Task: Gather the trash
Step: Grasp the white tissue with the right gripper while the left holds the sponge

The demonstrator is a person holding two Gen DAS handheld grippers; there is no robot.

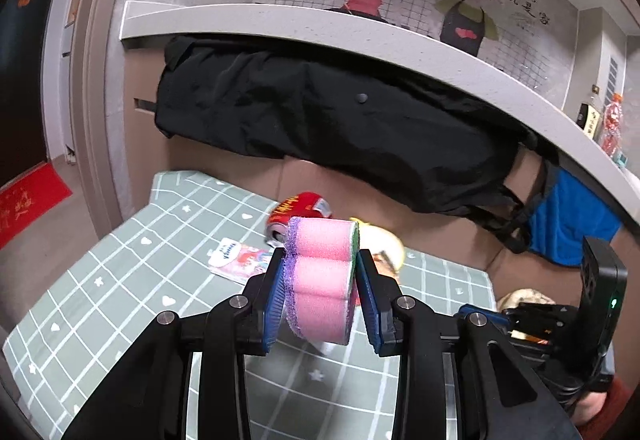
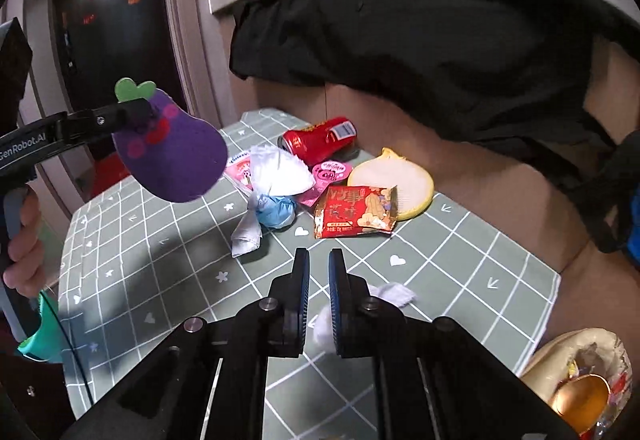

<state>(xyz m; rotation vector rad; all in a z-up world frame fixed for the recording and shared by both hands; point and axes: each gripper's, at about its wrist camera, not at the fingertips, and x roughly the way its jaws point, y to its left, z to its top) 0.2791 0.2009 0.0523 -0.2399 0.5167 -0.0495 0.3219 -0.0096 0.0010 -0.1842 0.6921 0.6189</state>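
My left gripper point(image 1: 320, 256) is shut on a sponge point(image 1: 320, 280) with a pink foam edge. From the right wrist view this sponge point(image 2: 176, 164) is purple and eggplant-shaped, held up at the left above the table. My right gripper point(image 2: 319, 256) hangs over the table's near part with its jaws almost together. A white tissue point(image 2: 396, 294) shows low in the narrow gap and sticks out to the right, seemingly pinched. Trash lies beyond it: a red can point(image 2: 320, 138), a red snack packet point(image 2: 354, 212), a white plastic bag point(image 2: 280, 170), a blue wad point(image 2: 278, 210) and a pink wrapper point(image 2: 330, 174).
A green checked cloth point(image 2: 460, 260) covers the small table. A round yellow pad point(image 2: 400, 176) lies by the packet. A black jacket point(image 1: 320, 112) hangs under a grey counter point(image 1: 360, 28) behind. An open bag with wrappers point(image 2: 580, 380) sits at the lower right. A person's hand point(image 2: 22, 252) holds the left gripper's handle.
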